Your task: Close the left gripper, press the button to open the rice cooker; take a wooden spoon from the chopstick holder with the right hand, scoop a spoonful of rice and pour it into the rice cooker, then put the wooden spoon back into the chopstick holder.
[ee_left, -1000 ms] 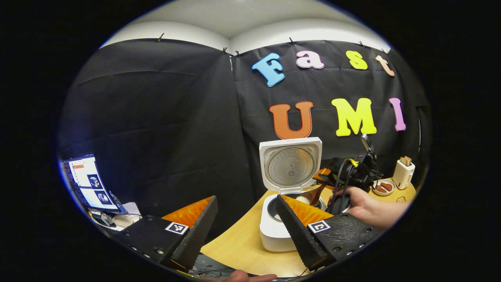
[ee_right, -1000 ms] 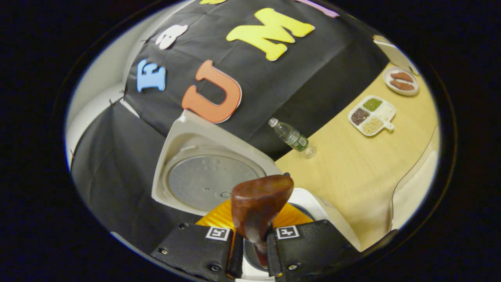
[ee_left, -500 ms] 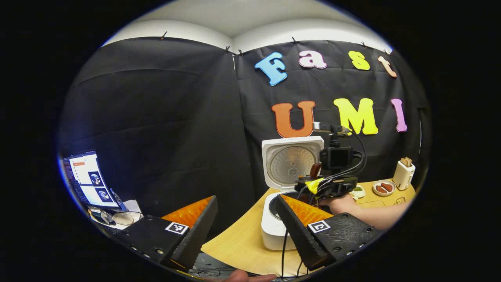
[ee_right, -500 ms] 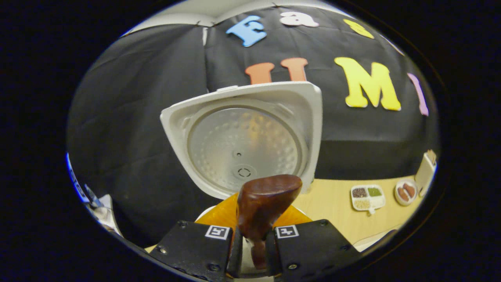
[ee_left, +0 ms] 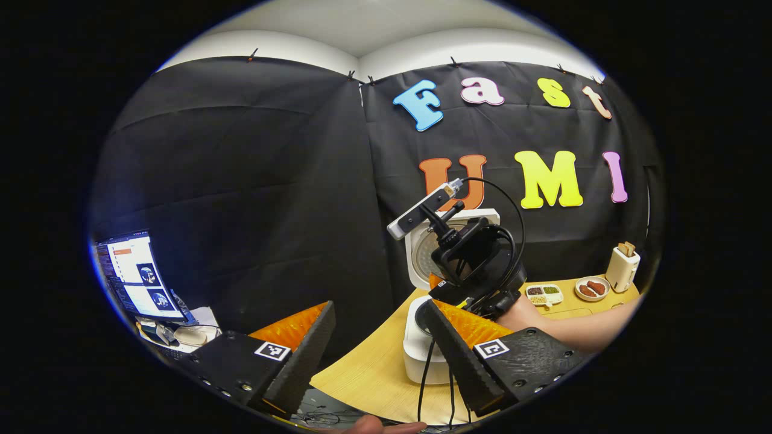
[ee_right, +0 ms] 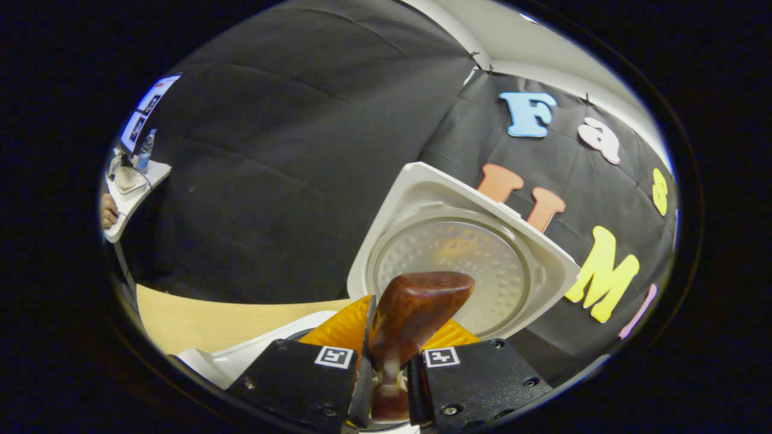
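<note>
Nearest in the right gripper view, the right gripper [ee_right: 386, 386] pinches the wooden spoon [ee_right: 410, 319] by its handle, both fingers pressed on it, so the bowl stands out ahead of the fingertips and rolls with the wrist. The view is tilted, which suggests the spoon is being turned over the pot; whether any rice remains in the bowl cannot be told, since the bowl's back faces the camera. Just beyond the spoon, the rice cooker [ee_right: 241, 358] sits with its lid [ee_right: 458, 259] swung up and back, leaving the pot mouth free for pouring.

In the left gripper view, the left gripper [ee_left: 377, 346] hangs with its fingers spread and empty, held back near the worktop's [ee_left: 374, 380] near edge, presumably to keep clear of the pour. Past it, the right gripper and the hand [ee_left: 525, 310] holding it hover above the open cooker. Toward the worktop's far right corner lie a divided tray [ee_left: 544, 293], a small plate [ee_left: 591, 288] and a toaster [ee_left: 621, 268], well apart from the cooker. The chopstick holder cannot be made out.
</note>
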`<state>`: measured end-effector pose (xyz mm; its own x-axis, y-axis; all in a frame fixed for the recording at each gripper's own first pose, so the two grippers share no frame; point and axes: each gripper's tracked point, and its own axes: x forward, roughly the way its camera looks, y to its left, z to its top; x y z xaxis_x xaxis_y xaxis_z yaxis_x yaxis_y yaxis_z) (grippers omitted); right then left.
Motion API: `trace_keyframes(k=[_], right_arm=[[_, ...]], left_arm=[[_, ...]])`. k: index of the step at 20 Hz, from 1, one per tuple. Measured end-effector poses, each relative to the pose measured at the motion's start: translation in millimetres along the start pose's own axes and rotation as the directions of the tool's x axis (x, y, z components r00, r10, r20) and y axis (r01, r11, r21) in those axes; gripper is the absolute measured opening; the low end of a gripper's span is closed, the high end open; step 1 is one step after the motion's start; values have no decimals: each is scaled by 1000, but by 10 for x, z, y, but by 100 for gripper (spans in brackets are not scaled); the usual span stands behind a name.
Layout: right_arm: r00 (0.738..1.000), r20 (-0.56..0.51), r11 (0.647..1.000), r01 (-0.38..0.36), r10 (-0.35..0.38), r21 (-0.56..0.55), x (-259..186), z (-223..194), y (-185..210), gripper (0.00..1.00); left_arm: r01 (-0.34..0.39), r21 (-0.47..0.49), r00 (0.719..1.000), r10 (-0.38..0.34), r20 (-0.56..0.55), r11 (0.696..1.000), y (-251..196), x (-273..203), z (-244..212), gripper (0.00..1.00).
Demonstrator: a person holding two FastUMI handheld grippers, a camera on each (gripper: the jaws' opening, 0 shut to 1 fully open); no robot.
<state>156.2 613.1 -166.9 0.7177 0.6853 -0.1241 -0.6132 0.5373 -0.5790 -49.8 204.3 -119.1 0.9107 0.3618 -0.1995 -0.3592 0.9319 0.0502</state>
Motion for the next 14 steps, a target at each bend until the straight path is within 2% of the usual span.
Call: trace_keyframes(k=[1, 3, 5, 7, 9, 11, 12, 14], right_arm=[[1000, 17, 1000, -8, 8, -20, -22, 42, 68, 30], [1000, 17, 1000, -21, 21, 11, -38, 49, 56, 29], [1000, 10, 995, -24, 24, 93, -2, 24, -56, 30], [1000, 9, 975, -31, 30, 221, 12, 10, -152, 30], [1000, 11, 925, -28, 26, 379, 29, -34, -300, 30], [1000, 28, 860, -25, 12, 510, -44, 34, -473, 29], [999, 32, 816, -24, 6, 578, -82, 48, -565, 29], [1000, 29, 704, -14, -10, 710, -153, 13, -748, 29]], left_arm=[[1, 1, 1000, -1, -2, 1000, 1, -3, 3, 95], [1, -2, 1000, -1, -2, 1000, 13, -8, -5, 95], [1, -1, 1000, -1, -2, 1000, 14, -5, -2, 95], [-1, 4, 1000, 1, 1, 1000, 33, -13, -6, 95], [1, 6, 1000, -1, -2, 1000, 35, -10, -6, 95], [3, 8, 1000, -3, 0, 1000, 32, -11, 15, 95], [4, 12, 1000, -4, 3, 1000, 23, -10, 30, 95], [10, 19, 1000, -10, 7, 1000, -3, -12, 41, 95]])
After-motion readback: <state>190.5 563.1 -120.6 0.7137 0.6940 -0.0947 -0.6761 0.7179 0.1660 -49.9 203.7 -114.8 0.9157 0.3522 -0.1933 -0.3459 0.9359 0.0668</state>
